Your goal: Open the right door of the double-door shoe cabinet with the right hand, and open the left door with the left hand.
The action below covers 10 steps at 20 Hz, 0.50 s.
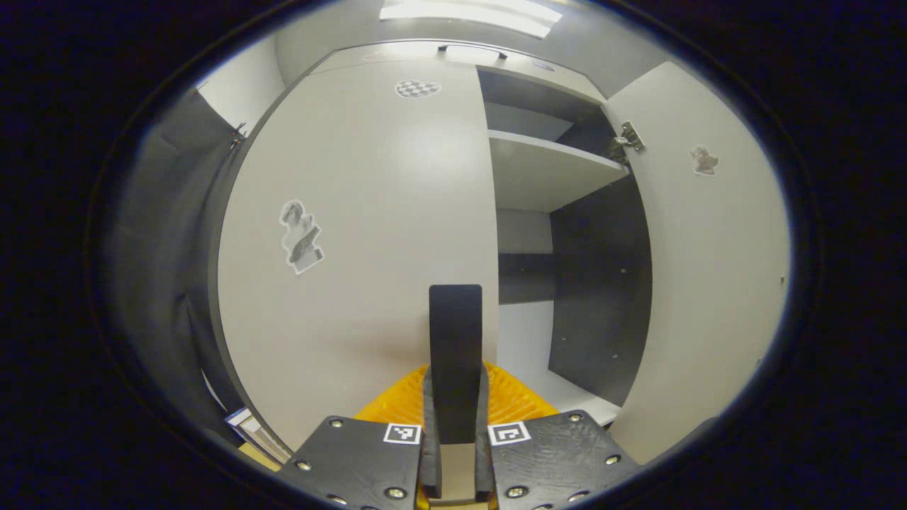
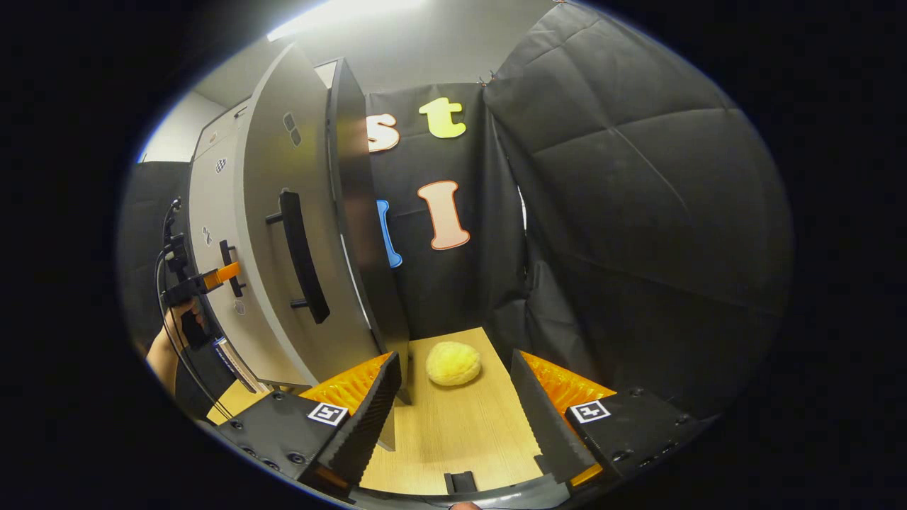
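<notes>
The cabinet (image 1: 538,170) stands ahead of the left gripper (image 1: 455,397). Its right door (image 1: 708,269) is swung wide open. The left door (image 1: 354,234) is closed, and its handle (image 1: 455,354) sits squeezed between the left fingers. The shelves (image 1: 545,166) show, but the dark inside is hard to make out. The right gripper (image 2: 453,411) is spread open over the wood table (image 2: 453,432), holding nothing. A yellow ball (image 2: 453,363) lies just ahead, between its fingers.

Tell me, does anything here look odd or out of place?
One thing: a fuzzy yellow ball lies alone on the wooden table beside the shoe cabinet's open right door. Nothing looks spilled, askew or broken.
</notes>
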Tool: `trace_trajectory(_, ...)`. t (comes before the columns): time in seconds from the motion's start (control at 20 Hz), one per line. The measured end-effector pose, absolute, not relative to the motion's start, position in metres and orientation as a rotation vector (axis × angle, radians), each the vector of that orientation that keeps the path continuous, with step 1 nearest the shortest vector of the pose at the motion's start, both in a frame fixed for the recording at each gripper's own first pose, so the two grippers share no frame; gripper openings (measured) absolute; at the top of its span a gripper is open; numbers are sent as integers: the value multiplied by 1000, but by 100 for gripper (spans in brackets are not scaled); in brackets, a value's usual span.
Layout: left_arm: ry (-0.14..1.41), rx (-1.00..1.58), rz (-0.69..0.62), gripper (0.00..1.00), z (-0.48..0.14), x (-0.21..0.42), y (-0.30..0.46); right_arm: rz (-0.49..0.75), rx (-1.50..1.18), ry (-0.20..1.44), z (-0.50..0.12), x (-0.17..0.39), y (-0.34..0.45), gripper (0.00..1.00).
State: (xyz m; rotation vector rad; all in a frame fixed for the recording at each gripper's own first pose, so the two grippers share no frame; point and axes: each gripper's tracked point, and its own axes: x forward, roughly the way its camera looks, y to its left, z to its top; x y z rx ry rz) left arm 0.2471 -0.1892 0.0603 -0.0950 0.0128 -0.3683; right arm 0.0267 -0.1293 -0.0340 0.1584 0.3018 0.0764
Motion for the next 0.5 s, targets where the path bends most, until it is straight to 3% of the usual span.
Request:
trace_trajectory(0.15,13,-96,-375,16,57,238,-186,99,157,296,-34,37,-122,98)
trace_trajectory(0.5,11,-99,-414,16,65,203,-163,156,164,270,-28,46,-101,98)
